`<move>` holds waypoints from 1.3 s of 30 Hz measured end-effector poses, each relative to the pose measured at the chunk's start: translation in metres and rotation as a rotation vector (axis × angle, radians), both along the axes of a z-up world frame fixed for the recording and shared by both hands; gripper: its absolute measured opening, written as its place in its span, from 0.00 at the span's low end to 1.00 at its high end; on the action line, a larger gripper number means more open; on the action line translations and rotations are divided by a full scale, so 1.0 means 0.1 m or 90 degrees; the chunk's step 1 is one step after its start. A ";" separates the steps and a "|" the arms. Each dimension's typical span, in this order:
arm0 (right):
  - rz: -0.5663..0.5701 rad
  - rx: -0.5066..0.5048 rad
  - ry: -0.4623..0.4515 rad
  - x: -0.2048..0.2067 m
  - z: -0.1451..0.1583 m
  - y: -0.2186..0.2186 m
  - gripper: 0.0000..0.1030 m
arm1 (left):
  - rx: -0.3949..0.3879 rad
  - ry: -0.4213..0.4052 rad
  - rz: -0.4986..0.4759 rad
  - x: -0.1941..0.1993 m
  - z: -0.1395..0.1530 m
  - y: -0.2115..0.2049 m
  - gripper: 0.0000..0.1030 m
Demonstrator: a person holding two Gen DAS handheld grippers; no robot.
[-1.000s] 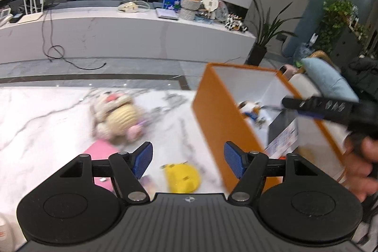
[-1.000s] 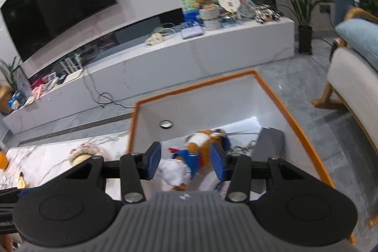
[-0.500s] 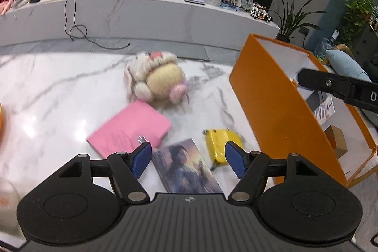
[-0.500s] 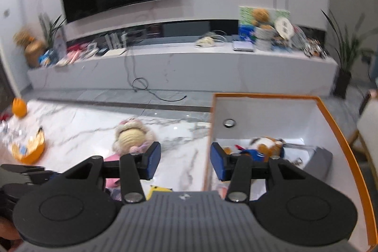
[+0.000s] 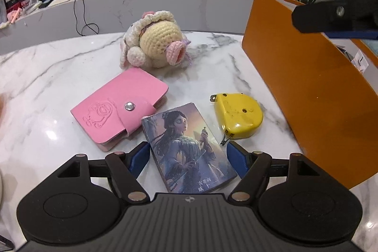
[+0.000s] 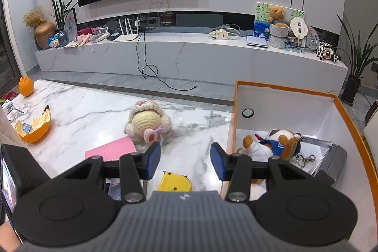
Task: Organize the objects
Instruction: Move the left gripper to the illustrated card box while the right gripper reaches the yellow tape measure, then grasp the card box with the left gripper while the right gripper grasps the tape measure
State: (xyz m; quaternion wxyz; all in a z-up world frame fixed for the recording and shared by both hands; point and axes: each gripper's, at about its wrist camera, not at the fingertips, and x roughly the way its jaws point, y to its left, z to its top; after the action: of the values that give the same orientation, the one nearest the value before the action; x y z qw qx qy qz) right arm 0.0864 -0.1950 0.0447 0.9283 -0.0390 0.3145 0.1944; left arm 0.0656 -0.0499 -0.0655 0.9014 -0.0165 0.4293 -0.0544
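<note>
On the marble table (image 5: 47,67) lies an illustrated card box (image 5: 189,148), flat between the blue pads of my left gripper (image 5: 189,157). Its jaws are opening and the pads do not touch the box. Around it lie a pink snap wallet (image 5: 120,108), a yellow tape measure (image 5: 238,115) and a crocheted plush (image 5: 156,41). The orange storage box (image 5: 307,91) stands at the right. My right gripper (image 6: 185,158) hovers open and empty above the table beside the orange box (image 6: 283,89), over the tape measure (image 6: 176,182). A plush toy (image 6: 278,141) lies inside the box.
An orange peel (image 6: 35,129) and a whole orange (image 6: 26,86) sit at the table's far left. Inside the box lie a grey case (image 6: 330,157) and a key clip (image 6: 306,158). Beyond the table runs a long TV bench (image 6: 189,56) with cables.
My left gripper has come down and swung left from the orange box to the illustrated card box, its jaws wider. My right gripper has swung left from over the box's inside and rolled level.
</note>
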 end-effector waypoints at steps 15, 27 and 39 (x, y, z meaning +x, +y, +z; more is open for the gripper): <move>0.042 -0.056 0.041 -0.05 -0.38 0.59 0.47 | -0.015 0.042 -0.012 -0.35 0.05 0.39 0.66; -0.060 -0.104 0.083 0.14 -0.88 0.74 0.58 | -0.013 0.045 -0.024 -0.45 0.05 0.53 0.66; -0.114 -0.089 0.086 0.28 -1.14 0.67 0.59 | -0.012 0.046 -0.028 -0.48 0.06 0.55 0.66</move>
State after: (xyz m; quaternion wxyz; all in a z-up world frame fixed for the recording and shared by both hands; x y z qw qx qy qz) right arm 0.1148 -0.1283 -0.0688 0.9137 -0.0619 0.3913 0.0908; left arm 0.0179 0.0054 -0.0598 0.8837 -0.0177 0.4611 -0.0781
